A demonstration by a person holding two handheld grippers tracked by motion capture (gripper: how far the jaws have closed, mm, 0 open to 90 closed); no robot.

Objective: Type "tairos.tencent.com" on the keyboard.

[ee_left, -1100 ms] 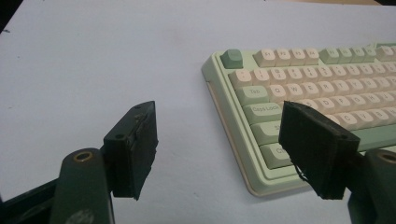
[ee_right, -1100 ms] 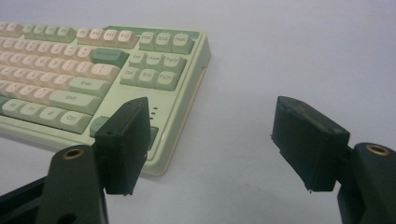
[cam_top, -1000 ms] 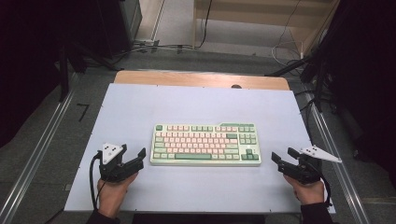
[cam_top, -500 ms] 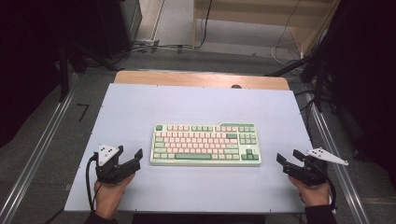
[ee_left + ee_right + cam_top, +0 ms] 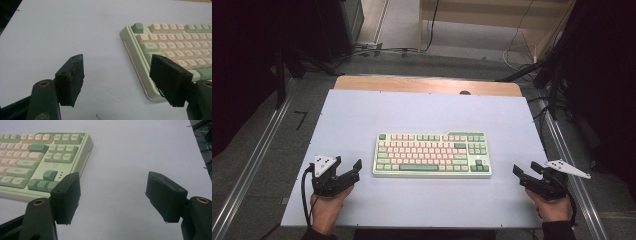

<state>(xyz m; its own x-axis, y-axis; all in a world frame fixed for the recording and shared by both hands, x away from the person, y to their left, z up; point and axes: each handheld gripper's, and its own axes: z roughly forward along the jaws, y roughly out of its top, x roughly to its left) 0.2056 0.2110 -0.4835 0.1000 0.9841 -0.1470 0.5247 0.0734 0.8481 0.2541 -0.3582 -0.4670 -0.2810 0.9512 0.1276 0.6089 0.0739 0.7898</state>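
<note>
Flanking the keyboard (image 5: 432, 154) from the near side, the two grippers look staged for a two-handed approach: each sits low over the table (image 5: 427, 112) just off one of the keyboard's short ends, nearer the person than its front edge. The left gripper (image 5: 347, 168) is off the keyboard's left end with its jaws spread wide and nothing between them; in the left gripper view the left gripper (image 5: 125, 80) has one jaw over bare table and the other in front of the keyboard's (image 5: 172, 50) near-left corner, not visibly touching it. The right gripper (image 5: 527, 172) sits off the keyboard's right end, somewhat farther from it, likewise gaping and empty; in the right gripper view the right gripper (image 5: 113, 197) frames bare table to the right of the keyboard (image 5: 42, 157), whose arrow-key corner lies just behind one jaw. Holding both wide apart and pointed inward seems meant to let each close on or press against an end of the case, though which is intended I cannot say. Beyond the grippers, the keyboard lies flat and square to the table's edges, about central on the pale sheet. It is a compact board with a light green case, mostly cream or pinkish letter keys, and darker green modifier, function-row and arrow keys. Past the keyboard, a strip of bare wood (image 5: 427, 85) runs along the table's far edge.
</note>
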